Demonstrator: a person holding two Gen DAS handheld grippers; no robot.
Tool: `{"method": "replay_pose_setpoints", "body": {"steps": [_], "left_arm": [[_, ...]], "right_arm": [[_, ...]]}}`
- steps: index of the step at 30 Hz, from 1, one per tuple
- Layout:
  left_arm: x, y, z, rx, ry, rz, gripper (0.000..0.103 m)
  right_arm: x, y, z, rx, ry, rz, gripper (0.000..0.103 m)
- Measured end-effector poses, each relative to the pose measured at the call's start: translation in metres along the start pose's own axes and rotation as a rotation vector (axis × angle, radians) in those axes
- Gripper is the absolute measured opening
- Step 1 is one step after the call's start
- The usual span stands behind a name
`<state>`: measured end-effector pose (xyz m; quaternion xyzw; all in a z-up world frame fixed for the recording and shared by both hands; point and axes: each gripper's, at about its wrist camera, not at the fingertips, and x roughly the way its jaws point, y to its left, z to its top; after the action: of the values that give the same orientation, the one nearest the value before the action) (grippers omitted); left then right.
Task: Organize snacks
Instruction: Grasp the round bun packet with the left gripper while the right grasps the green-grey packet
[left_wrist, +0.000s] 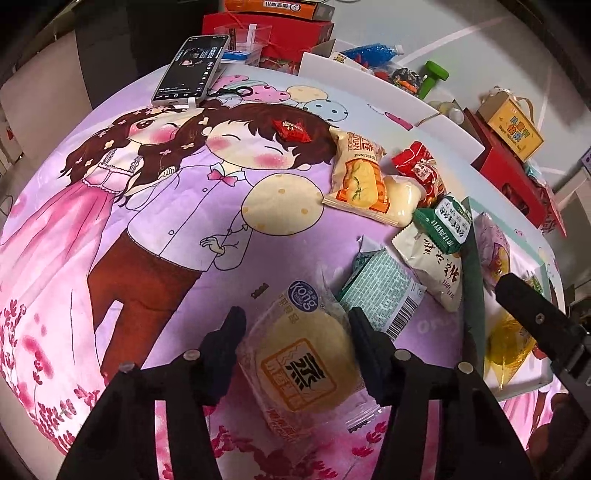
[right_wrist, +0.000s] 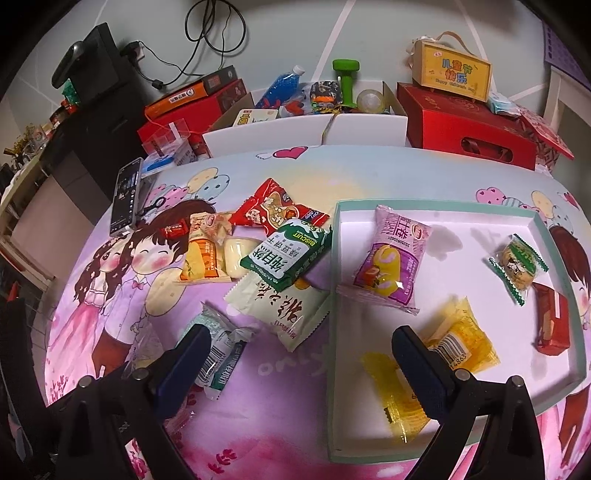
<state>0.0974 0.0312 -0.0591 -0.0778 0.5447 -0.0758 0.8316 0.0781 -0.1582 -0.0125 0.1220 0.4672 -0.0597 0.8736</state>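
The left tool (left_wrist: 295, 325), at the bottom of the frame, has its 2 fingers half closed around a clear-wrapped steamed cake (left_wrist: 306, 365) on the cartoon-printed cloth (left_wrist: 147, 221); whether they press it is unclear. The right tool (right_wrist: 301, 345) is open and holds nothing, low over the white tray (right_wrist: 443, 210) edge.

Left tongs (left_wrist: 295, 325) black with silver screws, right tongs (right_wrist: 299, 347) black, dark blue pads (right_wrist: 419, 363)

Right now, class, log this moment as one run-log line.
left gripper: jaws straddling clear bun packet, contact unclear | right gripper: open, empty | tray: five snacks inside
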Motion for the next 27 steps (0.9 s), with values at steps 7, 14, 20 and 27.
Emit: {"method": "replay_pose_setpoints", "body": {"steps": [7, 14, 20, 27], "left_arm": [[-0.01, 0.007, 0.003, -0.014, -0.022, -0.036, 0.055], [-0.017, 0.017, 0.009, -0.045, -0.052, -0.047, 0.055], [-0.022, 0.033, 0.022, -0.089, -0.086, -0.026, 0.055], [-0.018, 0.052, 0.035, -0.129, -0.096, 0.021, 0.055]], "right_arm": [[0.002, 0.004, 0.0, -0.003, 0.001, -0.012, 0.1], [0.005, 0.009, 0.0, -0.013, 0.0, -0.017, 0.1], [0.01, 0.019, -0.002, -0.034, 0.001, -0.009, 0.1], [0.023, 0.037, -0.004, -0.056, 0.02, 0.014, 0.096]]}}
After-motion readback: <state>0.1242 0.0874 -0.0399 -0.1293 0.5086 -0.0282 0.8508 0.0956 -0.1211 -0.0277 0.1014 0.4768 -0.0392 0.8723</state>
